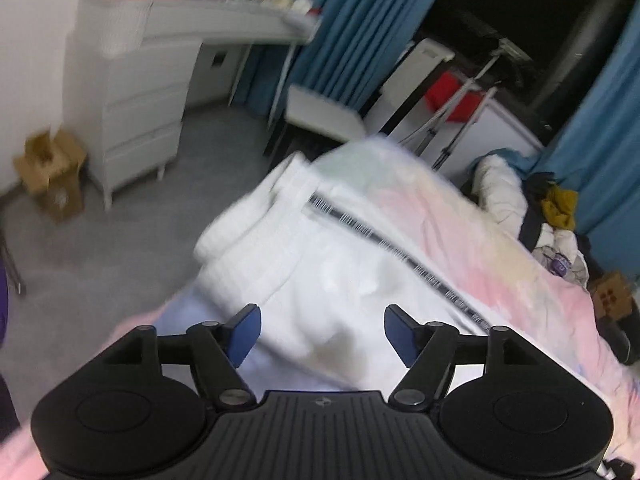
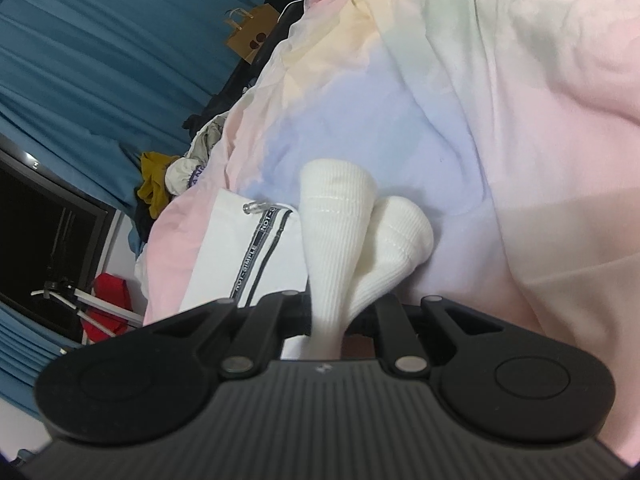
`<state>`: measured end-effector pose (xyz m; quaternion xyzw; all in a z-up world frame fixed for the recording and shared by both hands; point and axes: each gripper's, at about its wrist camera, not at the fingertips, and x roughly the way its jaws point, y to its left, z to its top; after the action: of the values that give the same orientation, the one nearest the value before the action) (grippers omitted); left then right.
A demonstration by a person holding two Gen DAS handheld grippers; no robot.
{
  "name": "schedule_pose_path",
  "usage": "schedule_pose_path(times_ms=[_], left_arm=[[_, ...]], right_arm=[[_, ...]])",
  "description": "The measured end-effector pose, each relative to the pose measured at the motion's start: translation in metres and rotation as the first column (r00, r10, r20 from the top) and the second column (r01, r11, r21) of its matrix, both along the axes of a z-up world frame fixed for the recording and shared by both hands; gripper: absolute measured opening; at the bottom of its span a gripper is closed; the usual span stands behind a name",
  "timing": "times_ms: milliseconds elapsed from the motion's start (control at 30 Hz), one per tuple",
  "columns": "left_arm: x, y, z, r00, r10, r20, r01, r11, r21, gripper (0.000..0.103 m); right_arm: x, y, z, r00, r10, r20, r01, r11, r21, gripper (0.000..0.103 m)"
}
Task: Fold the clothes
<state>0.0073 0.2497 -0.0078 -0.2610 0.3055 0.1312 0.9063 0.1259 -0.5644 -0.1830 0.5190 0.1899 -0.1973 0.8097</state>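
Between my right gripper's (image 2: 334, 312) closed fingers I hold the white socks (image 2: 344, 232), doubled, over the quilt (image 2: 500, 100), likely to carry the pair. My left gripper (image 1: 322, 334) hovers spread and empty above the white garment (image 1: 340, 280), socks (image 1: 248, 220) at its far edge.

We note right gripper (image 2: 338, 320) clamped on white ribbed socks (image 2: 344, 232) (two, overlapping) above pastel bedcover (image 2: 500, 100); striped white garment (image 2: 240, 248) beside.
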Motion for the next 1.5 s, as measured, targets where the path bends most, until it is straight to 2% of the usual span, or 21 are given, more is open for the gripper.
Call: schedule_pose_path(times_ms=[133,300,500,667,767,900,1133,1300,1433,1500], left_arm=[[-0.002,-0.032,0.021,0.997,-0.051,0.049,0.048,0.996,0.077,0.074],[0.027,-0.099,0.022,0.985,-0.158,0.075,0.149,0.983,0.111,0.074],[0.066,-0.178,-0.009,0.958,-0.279,0.067,0.268,0.953,0.145,0.074],[0.097,-0.217,-0.051,0.946,-0.321,0.041,0.308,0.932,0.192,0.074],[0.113,-0.226,-0.078,0.937,-0.348,-0.003,0.341,0.916,0.214,0.074],[0.128,-0.239,-0.105,0.924,-0.374,-0.078,0.379,0.876,0.298,0.074],[0.142,-0.242,-0.128,0.91,-0.388,-0.146,0.415,0.838,0.354,0.076],[0.143,-0.238,-0.123,0.912,-0.387,-0.133,0.409,0.85,0.333,0.076],[0.141,-0.24,-0.124,0.908,-0.394,-0.144,0.419,0.834,0.359,0.076],[0.14,-0.239,-0.121,0.913,-0.386,-0.133,0.408,0.849,0.335,0.076]], right_arm=[[0.001,0.0,0.002,1.0,0.005,-0.005,-0.005,1.0,-0.013,0.011],[0.0,0.0,0.002,1.0,0.007,-0.005,-0.007,1.0,-0.017,0.011],[-0.001,0.001,0.004,1.0,0.005,-0.004,-0.006,1.0,-0.021,0.011],[0.0,0.004,0.006,1.0,0.005,-0.012,-0.005,0.999,-0.034,0.011],[0.0,0.005,0.007,1.0,0.007,-0.018,-0.007,0.999,-0.048,0.011],[0.0,0.008,0.011,1.0,0.006,-0.021,-0.008,0.997,-0.072,0.011],[0.0,0.008,0.008,1.0,-0.011,-0.02,0.01,0.999,-0.052,0.011],[0.002,0.011,0.011,0.999,-0.016,-0.031,0.014,0.997,-0.076,0.011],[0.001,0.015,0.015,0.999,-0.027,-0.037,0.024,0.995,-0.094,0.011],[0.0,0.016,0.02,0.998,-0.048,-0.035,0.045,0.996,-0.081,0.011]])
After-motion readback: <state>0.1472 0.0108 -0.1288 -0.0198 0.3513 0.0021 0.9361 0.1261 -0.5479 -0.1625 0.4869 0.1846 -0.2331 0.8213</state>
